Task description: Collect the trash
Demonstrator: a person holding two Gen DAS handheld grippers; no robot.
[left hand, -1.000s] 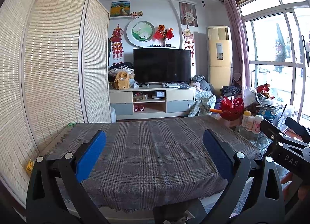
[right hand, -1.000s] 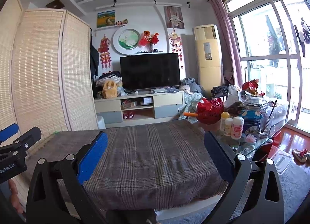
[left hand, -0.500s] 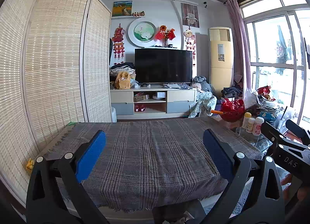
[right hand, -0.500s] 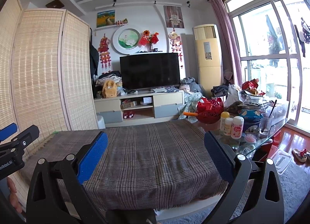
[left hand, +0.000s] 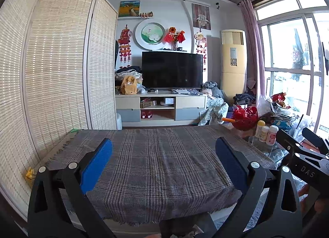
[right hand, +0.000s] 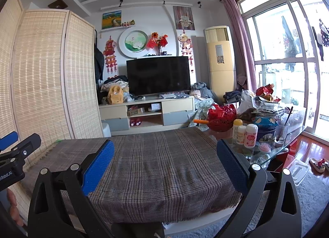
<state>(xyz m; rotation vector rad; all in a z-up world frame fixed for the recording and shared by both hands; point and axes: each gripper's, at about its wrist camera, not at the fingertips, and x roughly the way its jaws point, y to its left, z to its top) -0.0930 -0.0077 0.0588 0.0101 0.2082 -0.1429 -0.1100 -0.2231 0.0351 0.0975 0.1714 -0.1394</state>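
Left gripper (left hand: 163, 161) & right gripper (right hand: 165, 161) both spread wide, nothing between the blue pads, held side by side over the near edge of a plaid cloth (left hand: 164, 166) on a low table. Possible trash: small yellow crumpled scrap (left hand: 29, 174) on floor at left, by bamboo screen (left hand: 55, 69); green scrap (left hand: 74, 130) at cloth's far-left corner. Cluttered glass table (right hand: 273, 153) w/ bottles on right.

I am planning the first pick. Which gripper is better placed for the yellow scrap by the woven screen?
Likely left. The yellow scrap lies left of the left gripper, whose jaws stand open. The right gripper is farther right, and its view does not show the scrap.
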